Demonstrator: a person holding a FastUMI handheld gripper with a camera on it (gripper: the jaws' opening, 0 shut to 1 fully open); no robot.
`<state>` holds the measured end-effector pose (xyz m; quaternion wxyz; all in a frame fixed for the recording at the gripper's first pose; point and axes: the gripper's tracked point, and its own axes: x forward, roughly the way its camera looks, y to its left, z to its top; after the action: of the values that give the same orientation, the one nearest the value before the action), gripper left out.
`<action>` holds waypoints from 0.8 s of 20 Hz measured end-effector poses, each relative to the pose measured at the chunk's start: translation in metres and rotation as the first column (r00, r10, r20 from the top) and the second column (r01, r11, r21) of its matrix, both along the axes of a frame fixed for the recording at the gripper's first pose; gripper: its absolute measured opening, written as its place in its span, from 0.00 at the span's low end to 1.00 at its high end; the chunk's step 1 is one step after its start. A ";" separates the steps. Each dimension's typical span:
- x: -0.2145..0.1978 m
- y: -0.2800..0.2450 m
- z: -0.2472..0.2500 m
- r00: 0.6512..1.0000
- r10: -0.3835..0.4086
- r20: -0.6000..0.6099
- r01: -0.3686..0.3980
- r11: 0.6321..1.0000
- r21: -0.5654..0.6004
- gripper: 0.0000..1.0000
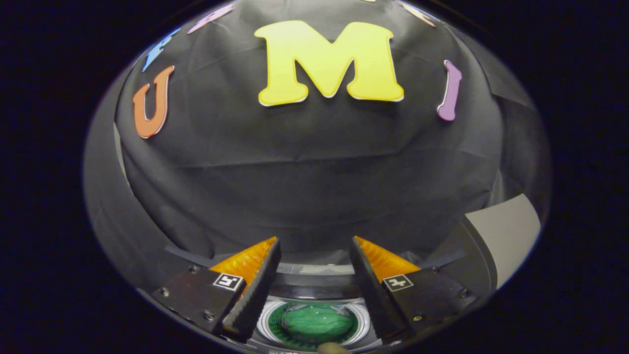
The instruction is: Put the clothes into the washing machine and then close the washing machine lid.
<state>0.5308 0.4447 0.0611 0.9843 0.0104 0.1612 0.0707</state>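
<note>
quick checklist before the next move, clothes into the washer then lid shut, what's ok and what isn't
1. Gripper free to act: ok. Its fingers stand apart with nothing between them.
2. Green cloth inside the washing machine: ok. It lies in the round drum below and between the fingers.
3. Lid closed: cannot tell. A glossy sheen lies over the cloth, but whether that is a clear lid is not plain.
4. Other clothes left outside: cannot tell.
5. Small tan thing at the drum's near rim: cannot tell what it is; check it before pushing anything down.
6. Space ahead: ok. The black wall cloth hangs beyond the fingers.
</note>
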 end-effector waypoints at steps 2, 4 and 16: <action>-0.008 0.000 -0.003 0.999 0.006 0.033 -0.006 1.000 0.008 0.89; -0.016 -0.002 -0.006 0.999 0.013 0.046 -0.013 1.000 0.009 0.89; -0.079 -0.011 -0.049 1.000 0.032 0.002 -0.031 0.999 -0.004 0.91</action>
<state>0.4518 0.4341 0.0125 0.9833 0.0058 0.1603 0.0859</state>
